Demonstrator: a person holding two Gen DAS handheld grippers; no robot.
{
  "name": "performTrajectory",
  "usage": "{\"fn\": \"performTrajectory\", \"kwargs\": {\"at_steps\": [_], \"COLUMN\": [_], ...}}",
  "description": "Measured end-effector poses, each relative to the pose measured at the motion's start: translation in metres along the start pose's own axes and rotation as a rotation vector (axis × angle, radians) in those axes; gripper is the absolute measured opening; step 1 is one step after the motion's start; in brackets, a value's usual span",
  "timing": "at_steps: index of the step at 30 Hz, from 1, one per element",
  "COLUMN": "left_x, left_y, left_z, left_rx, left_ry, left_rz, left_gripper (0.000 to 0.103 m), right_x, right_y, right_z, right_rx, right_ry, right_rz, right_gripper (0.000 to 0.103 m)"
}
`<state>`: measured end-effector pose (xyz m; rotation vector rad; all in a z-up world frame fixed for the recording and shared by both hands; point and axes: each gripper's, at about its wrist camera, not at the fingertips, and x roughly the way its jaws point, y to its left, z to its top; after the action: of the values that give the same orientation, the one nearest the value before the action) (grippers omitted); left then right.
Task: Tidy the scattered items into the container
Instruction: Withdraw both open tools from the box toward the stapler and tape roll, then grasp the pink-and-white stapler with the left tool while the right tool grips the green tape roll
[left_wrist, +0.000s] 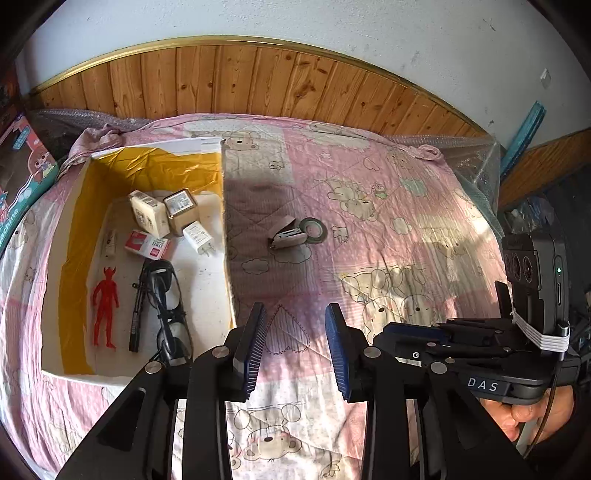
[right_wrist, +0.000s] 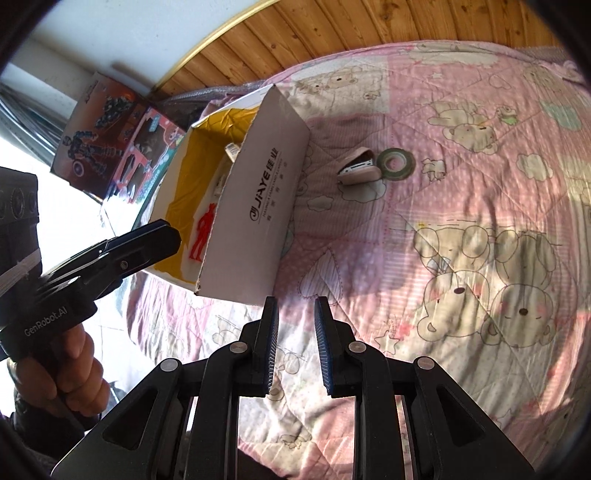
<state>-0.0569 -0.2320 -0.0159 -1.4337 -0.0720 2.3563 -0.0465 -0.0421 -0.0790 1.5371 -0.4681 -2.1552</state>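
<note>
— Left wrist view: what's outside the white cardboard box (left_wrist: 140, 376)?
— A beige stapler (left_wrist: 287, 238) touching a green tape roll (left_wrist: 313, 229), on the pink quilt (left_wrist: 369, 221).
— Tongs?
— Left gripper (left_wrist: 295, 347) and right gripper (right_wrist: 295, 347) spread, empty.

Quilt (left_wrist: 369, 192): pink patchwork, dotted and striped squares, cream cartoon bears, outlined hearts and clouds.

Box (right_wrist: 258, 206): white card outside with grey printed lettering; inner walls lined in crinkled yellow-gold (left_wrist: 70, 266), floor white.

In the box: red plastic figure (left_wrist: 105, 306); black-framed glasses (left_wrist: 166, 306); black pen (left_wrist: 136, 317); white charger plug (left_wrist: 199, 236); red-and-white packet (left_wrist: 147, 245); gold-edged cube with printed label (left_wrist: 181, 210); cream carton with small drawings (left_wrist: 149, 214).

On the quilt: beige stapler with white insert (right_wrist: 360, 170); dull green tape roll (right_wrist: 397, 162).

Left claw (left_wrist: 295, 343) and right claw (right_wrist: 295, 343): black frames, blue ribbed pads.

Wall panelling (left_wrist: 258, 81): orange-brown knotty pine, gold trim, white above.
</note>
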Motion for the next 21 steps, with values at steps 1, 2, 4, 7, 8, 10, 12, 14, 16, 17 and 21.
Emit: {"fn": "performTrajectory", "kwargs": {"at_steps": [1,2,4,7,8,10,12,14,16,17,21], "left_x": [0.004,0.008,0.018,0.031,0.036,0.046,0.058,0.071,0.086,0.094,0.131], "left_y": [-0.005,-0.009,-0.014,-0.017,-0.015,-0.014,-0.012,-0.011,-0.010,-0.010,-0.009], "left_z": [0.004,0.009,0.017,0.026,0.029,0.036,0.042,0.049,0.058,0.062,0.078], "left_rx": [0.014,0.026,0.042,0.055,0.050,0.046,0.039,0.029,0.016,0.010,0.004], "left_ry": [0.003,0.007,0.018,0.030,0.037,0.055,0.074,0.092,0.108,0.118,0.171], "left_rz": [0.000,-0.003,0.000,0.016,0.021,0.024,0.027,0.020,0.014,0.014,0.030], "left_gripper": [0.034,0.035,0.036,0.037,0.037,0.037,0.037,0.037,0.037,0.037,0.038], "right_x": [-0.001,-0.002,-0.001,0.009,0.014,0.024,0.035,0.044,0.052,0.056,0.070], "right_y": [-0.005,-0.009,-0.015,-0.023,-0.025,-0.031,-0.039,-0.049,-0.060,-0.065,-0.085], "right_z": [0.002,0.004,0.012,0.031,0.037,0.049,0.059,0.069,0.078,0.082,0.097], "right_rx": [0.012,0.023,0.039,0.070,0.076,0.094,0.112,0.121,0.130,0.130,0.129], "right_ry": [-0.007,-0.014,-0.033,-0.049,-0.054,-0.059,-0.053,-0.047,-0.038,-0.035,-0.024], "right_rz": [-0.003,-0.007,-0.017,-0.012,-0.009,-0.020,-0.027,-0.047,-0.055,-0.063,-0.084], "right_gripper": [0.023,0.023,0.023,0.024,0.024,0.024,0.024,0.024,0.024,0.024,0.024]}}
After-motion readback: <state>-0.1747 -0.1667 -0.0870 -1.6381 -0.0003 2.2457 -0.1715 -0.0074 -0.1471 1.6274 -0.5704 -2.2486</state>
